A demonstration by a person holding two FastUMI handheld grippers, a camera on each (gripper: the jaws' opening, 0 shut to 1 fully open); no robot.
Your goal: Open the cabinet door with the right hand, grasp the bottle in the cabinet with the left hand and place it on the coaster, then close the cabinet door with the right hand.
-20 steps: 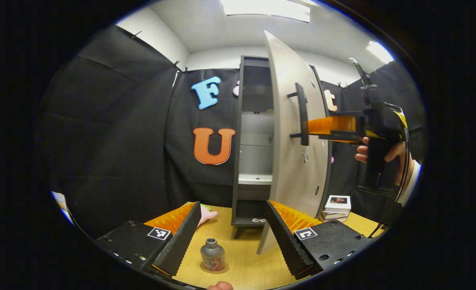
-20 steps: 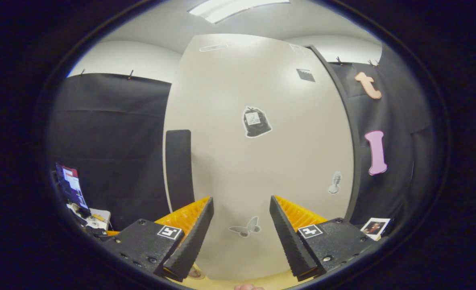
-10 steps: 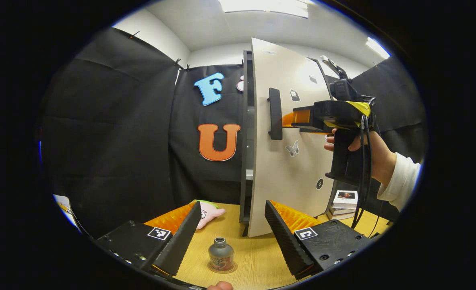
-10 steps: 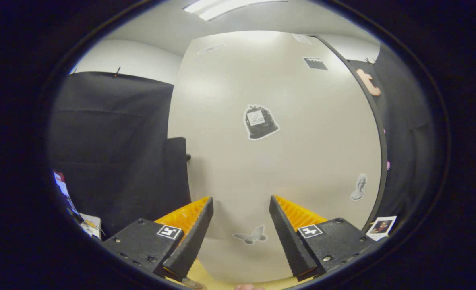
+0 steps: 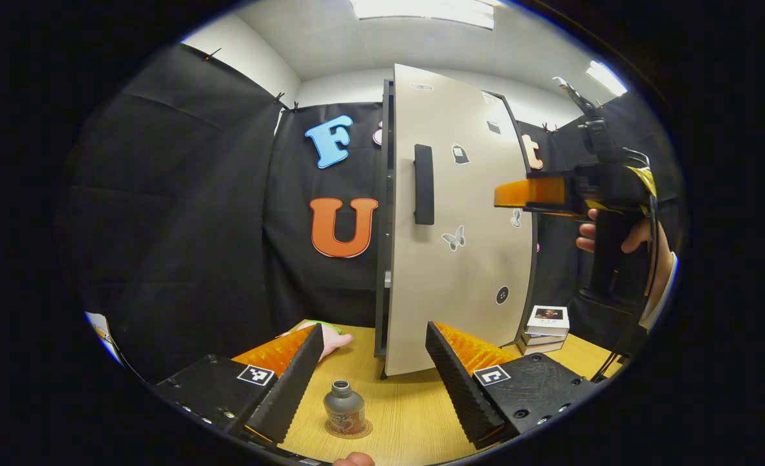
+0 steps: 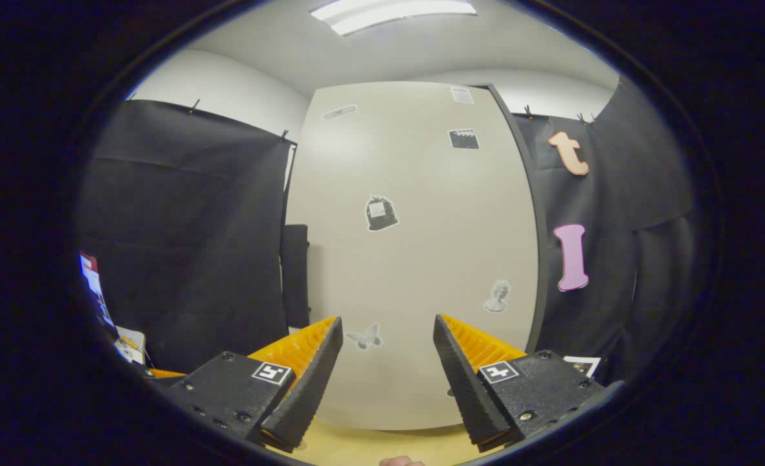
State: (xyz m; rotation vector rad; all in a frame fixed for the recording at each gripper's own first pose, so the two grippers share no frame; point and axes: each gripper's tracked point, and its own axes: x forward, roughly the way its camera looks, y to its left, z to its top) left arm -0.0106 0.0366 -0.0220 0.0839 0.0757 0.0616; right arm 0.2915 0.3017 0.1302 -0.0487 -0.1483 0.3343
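Bottle (image 5: 343, 404) and coaster (image 5: 348, 428) are already paired: the small grey bottle stands upright on the round coaster on the wooden table (image 5: 415, 421), between the spread fingers of the left gripper (image 5: 369, 378), which touch nothing. That part of the task looks done, so the step in hand is judged to be shutting the cabinet door (image 5: 454, 220).

In the left gripper view the pale door sits almost flush with the dark cabinet frame (image 5: 382, 213), with only a thin dark seam showing along the handle side. Its black handle (image 5: 424, 184) stands vertical near that edge. The right gripper (image 5: 510, 194), held by a hand (image 5: 615, 236), hangs in front of the door's outer half and appears apart from the panel. In the right gripper view its own fingers (image 6: 388, 362) are wide apart and hold nothing, and they face the door's flat face (image 6: 415, 259) squarely, just above the butterfly sticker (image 6: 364, 336).

To finish well, the push is best given with the fingertips flat on the panel, close to the handle edge, where leverage is greatest, and straight in until the seam disappears. A slow, steady press should keep the light cabinet from rocking on the table and jolting the bottle off its coaster. The left gripper should stay clear of the bottle. The stack of books (image 5: 544, 327) beside the cabinet lies outside the door's path.
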